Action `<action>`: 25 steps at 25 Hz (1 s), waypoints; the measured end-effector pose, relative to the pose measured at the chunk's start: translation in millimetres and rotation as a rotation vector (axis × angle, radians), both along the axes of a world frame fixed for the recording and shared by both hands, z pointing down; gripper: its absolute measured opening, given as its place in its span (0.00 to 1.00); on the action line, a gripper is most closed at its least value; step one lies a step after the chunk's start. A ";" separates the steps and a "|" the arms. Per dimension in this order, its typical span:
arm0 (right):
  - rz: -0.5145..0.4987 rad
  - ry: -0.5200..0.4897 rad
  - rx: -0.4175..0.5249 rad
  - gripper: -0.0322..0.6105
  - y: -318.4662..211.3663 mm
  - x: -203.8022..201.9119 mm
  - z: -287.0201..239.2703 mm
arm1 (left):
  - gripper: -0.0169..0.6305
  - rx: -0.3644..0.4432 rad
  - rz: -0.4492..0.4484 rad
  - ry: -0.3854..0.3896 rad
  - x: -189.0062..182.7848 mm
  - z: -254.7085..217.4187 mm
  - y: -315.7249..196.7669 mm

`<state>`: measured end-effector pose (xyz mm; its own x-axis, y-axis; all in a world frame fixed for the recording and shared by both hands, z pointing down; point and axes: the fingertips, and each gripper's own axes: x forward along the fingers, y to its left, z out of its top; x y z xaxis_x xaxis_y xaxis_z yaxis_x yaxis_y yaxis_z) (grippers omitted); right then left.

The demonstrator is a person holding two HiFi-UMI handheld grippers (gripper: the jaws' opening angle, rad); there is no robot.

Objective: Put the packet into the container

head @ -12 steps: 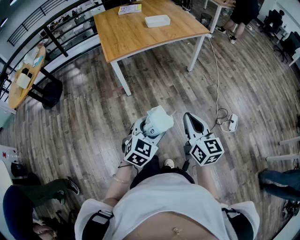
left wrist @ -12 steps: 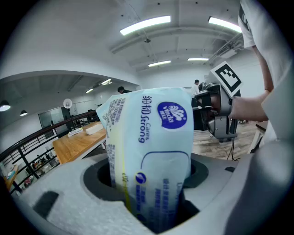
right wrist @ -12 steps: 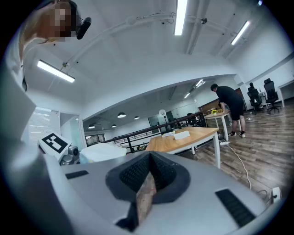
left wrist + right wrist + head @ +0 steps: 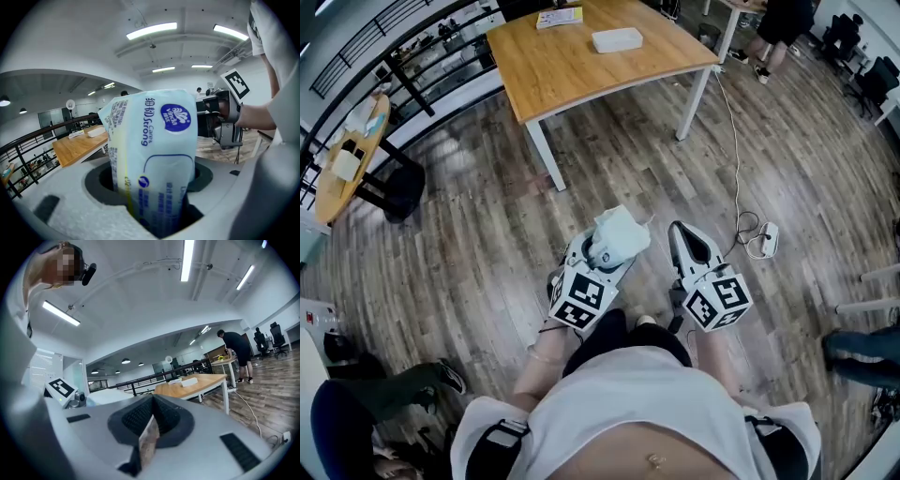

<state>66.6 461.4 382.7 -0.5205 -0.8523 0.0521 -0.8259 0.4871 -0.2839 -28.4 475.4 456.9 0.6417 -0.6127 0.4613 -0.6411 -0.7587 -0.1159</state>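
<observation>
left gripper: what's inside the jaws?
A pale blue tissue packet, upright, gripped by the left gripper. Its lower end sits down in the dark jaw recess, so its bottom edge and the pad contact are hidden.

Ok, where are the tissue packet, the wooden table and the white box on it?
tissue packet (image 4: pixel 154 154), left gripper view, its printed front.
wooden table (image 4: pixel 581 73), head view, bare top.
white box (image 4: pixel 616 40), head view, its top.
</observation>
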 end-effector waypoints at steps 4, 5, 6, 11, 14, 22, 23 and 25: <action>0.008 0.019 0.022 0.07 0.2 -15.7 -0.6 | 0.51 0.005 0.016 0.007 -11.1 -0.3 -2.1; 0.011 0.017 0.024 0.07 1.1 -18.3 -0.6 | 0.51 0.007 0.019 0.004 -13.5 -0.3 -1.9; 0.014 0.014 0.024 0.07 2.4 -20.4 -0.9 | 0.51 0.008 0.021 0.003 -15.6 -0.4 -1.2; 0.017 0.006 0.022 0.07 2.1 -24.7 -0.6 | 0.51 0.015 0.017 0.016 -22.0 -2.2 -2.3; 0.017 -0.004 0.023 0.07 0.7 -26.7 -1.2 | 0.51 0.017 0.019 0.018 -24.3 -2.2 -4.9; 0.011 -0.008 0.014 0.07 -14.4 -28.4 2.7 | 0.51 0.010 0.023 0.019 -23.3 -1.9 -21.2; 0.013 -0.008 0.012 0.07 -17.5 -27.4 3.9 | 0.51 0.010 0.025 0.017 -21.9 -1.3 -23.7; 0.013 -0.011 0.009 0.07 -24.5 -26.8 4.8 | 0.51 0.011 0.028 0.009 -20.4 -0.2 -29.2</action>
